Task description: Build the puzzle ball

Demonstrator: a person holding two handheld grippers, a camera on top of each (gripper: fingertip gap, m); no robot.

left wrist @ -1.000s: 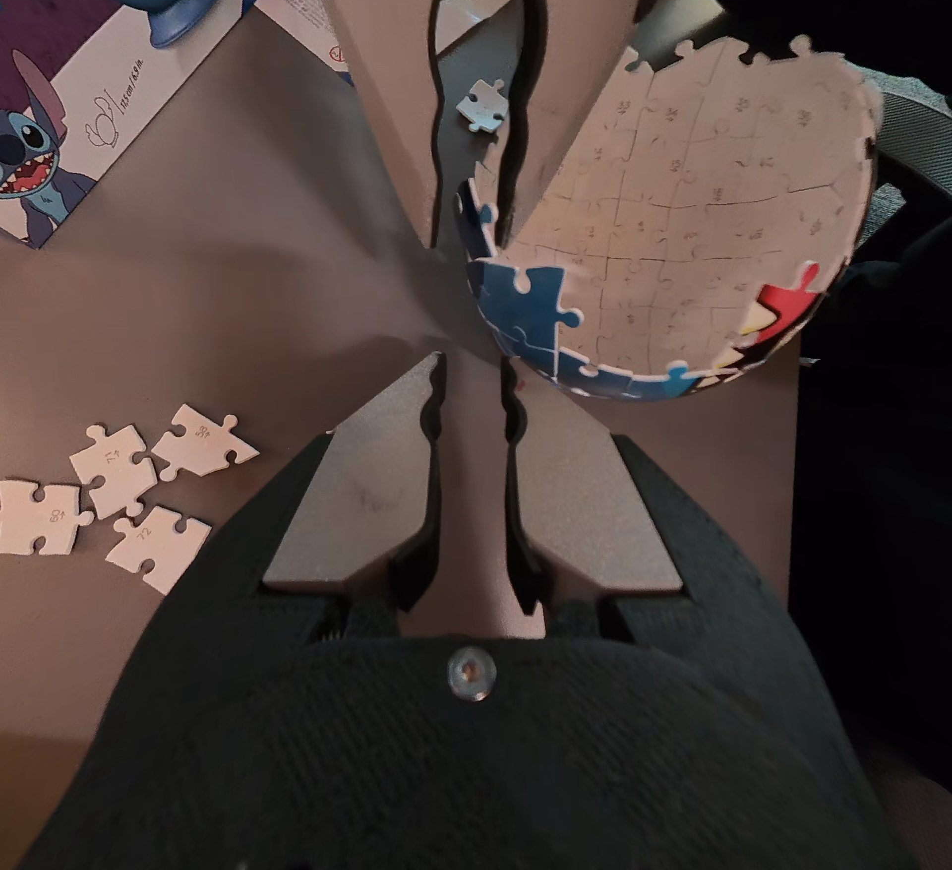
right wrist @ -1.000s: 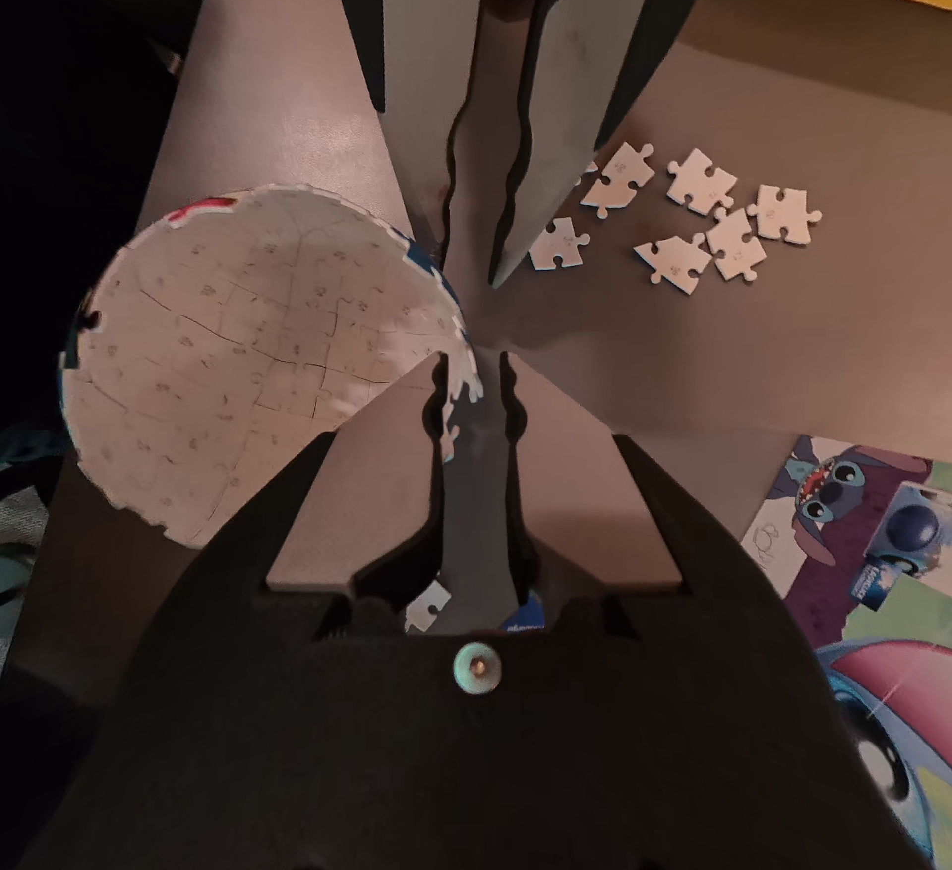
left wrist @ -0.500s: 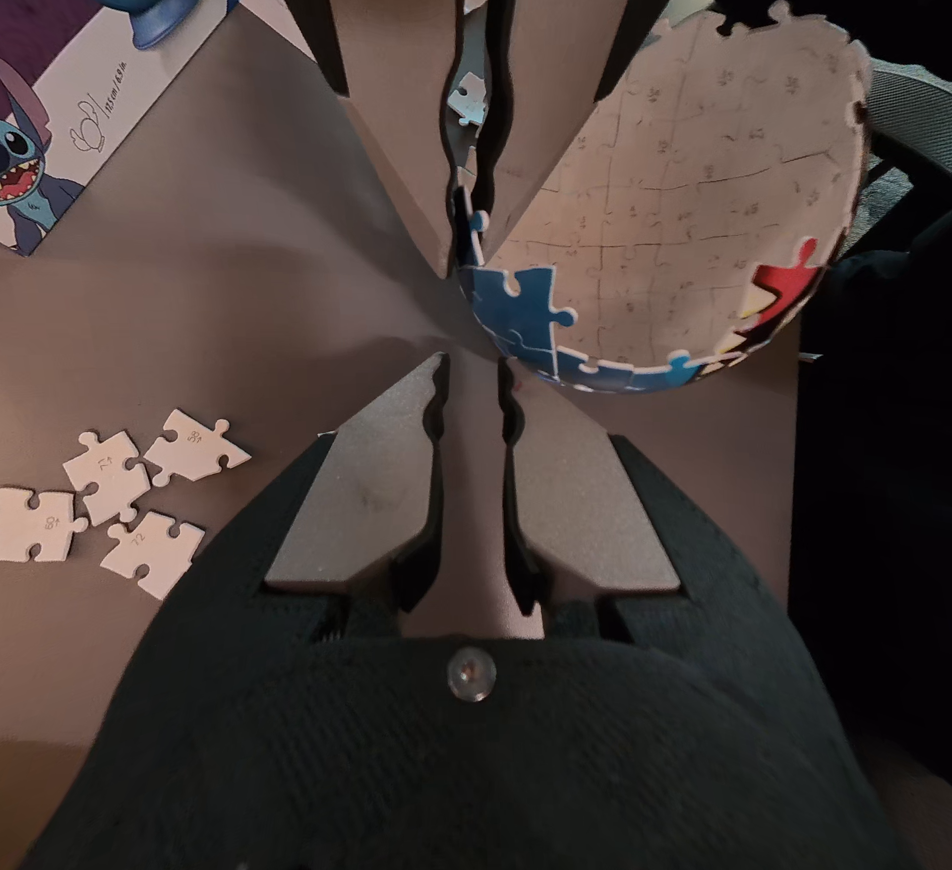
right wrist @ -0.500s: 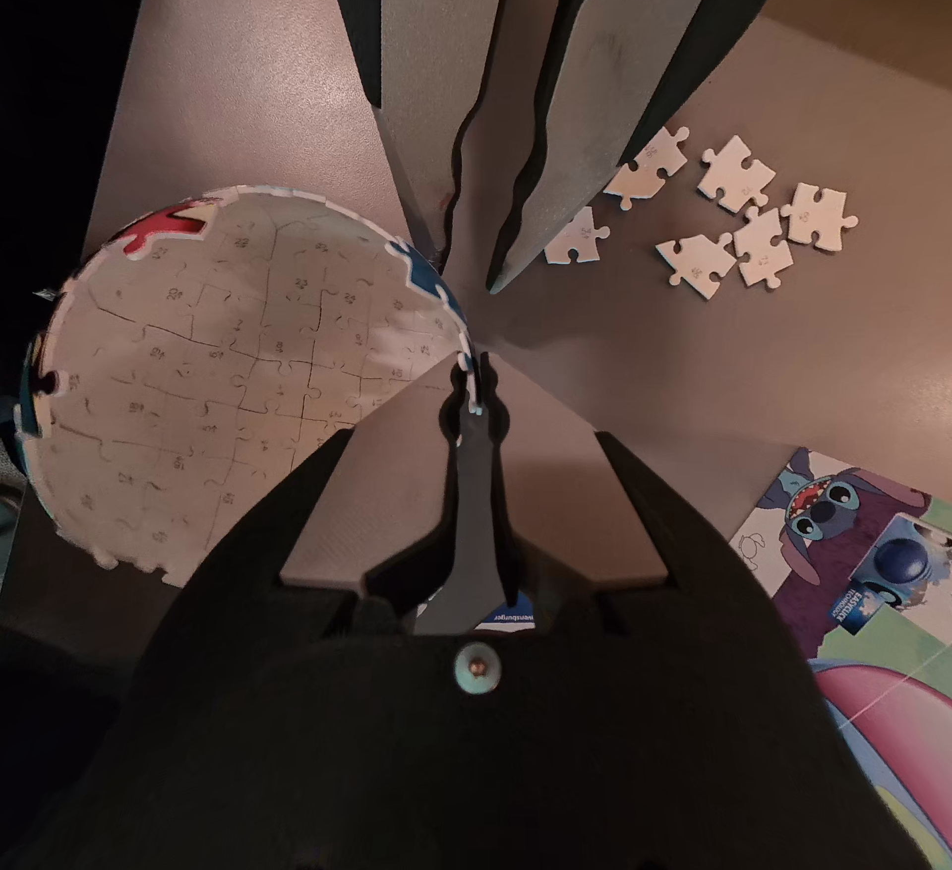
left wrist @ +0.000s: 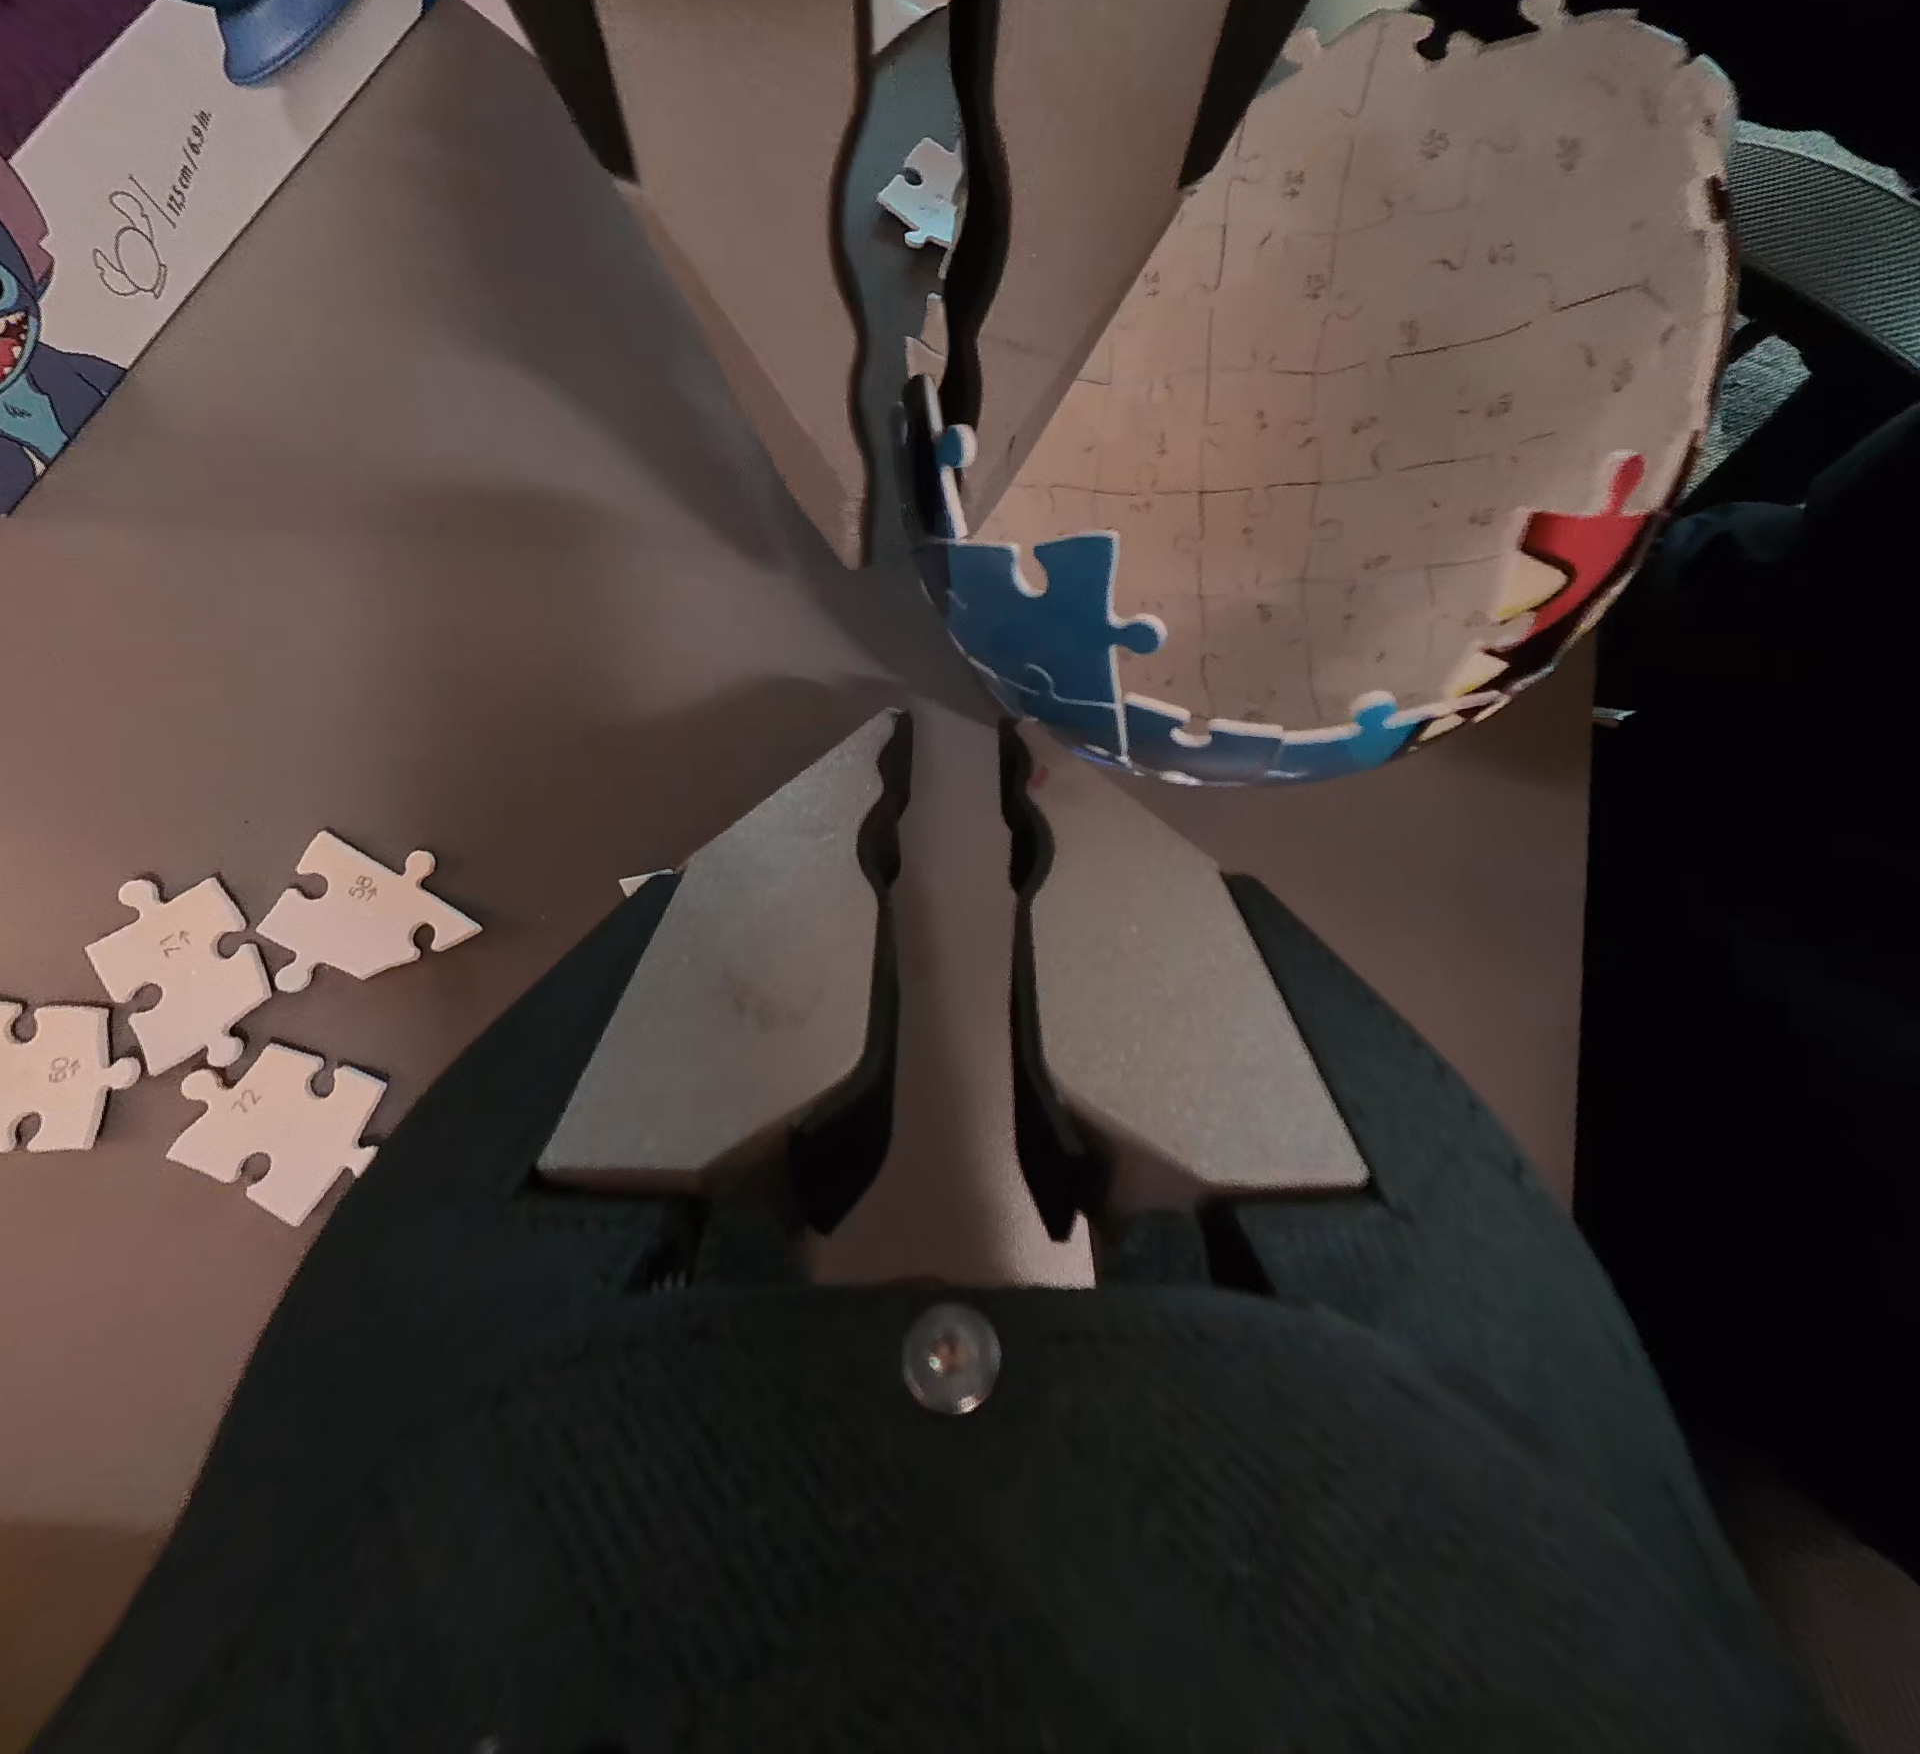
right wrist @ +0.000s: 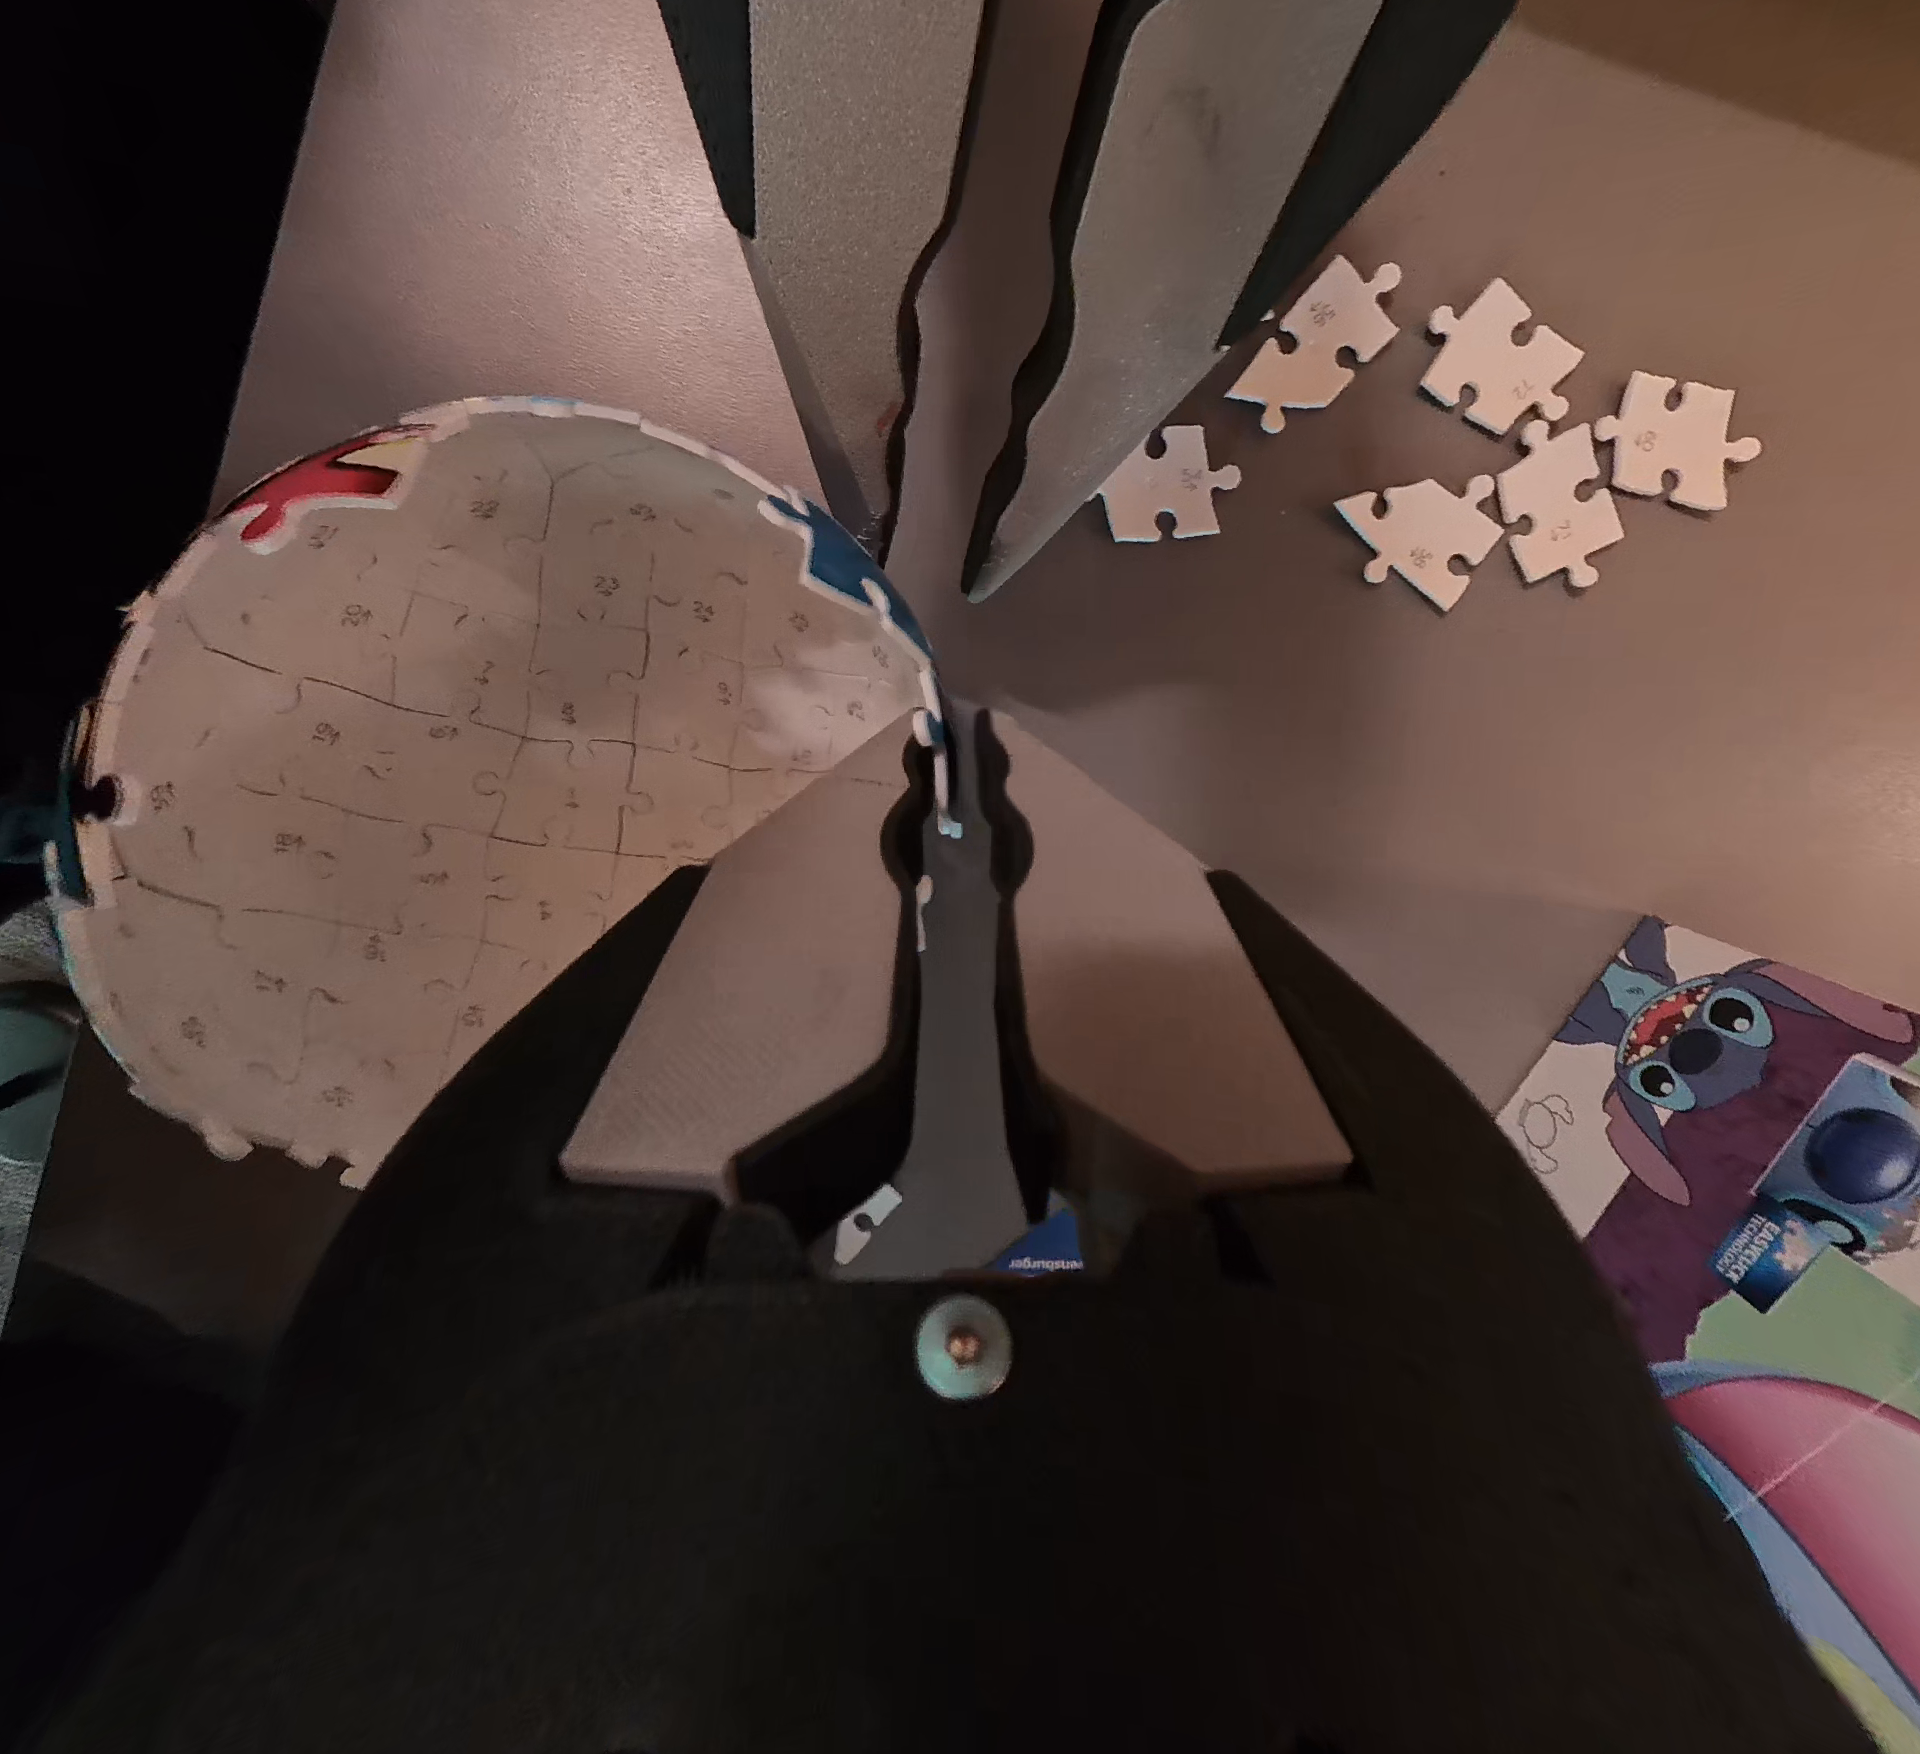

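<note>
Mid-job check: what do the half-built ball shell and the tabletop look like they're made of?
Puzzle ball shell: probably thin rigid plastic, since the interlocked pieces hold a curve; inside matte off-white, outside printed blue and red. Tabletop: smooth grey-brown surface, likely laminate, showing soft reflections; can't confirm.

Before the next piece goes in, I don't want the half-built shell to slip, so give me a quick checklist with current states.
1. Right gripper around the puzzle shell rim: ok, rim sits between its fingers.
2. Grip firmly closed: cannot tell.
3. Left gripper free: ok, open and empty.
4. Loose pieces available: ok, lying face-down on the table.
5. Shell intact: ok, no gaps visible inside.
6. Next piece chosen: not ok, none held.
</note>
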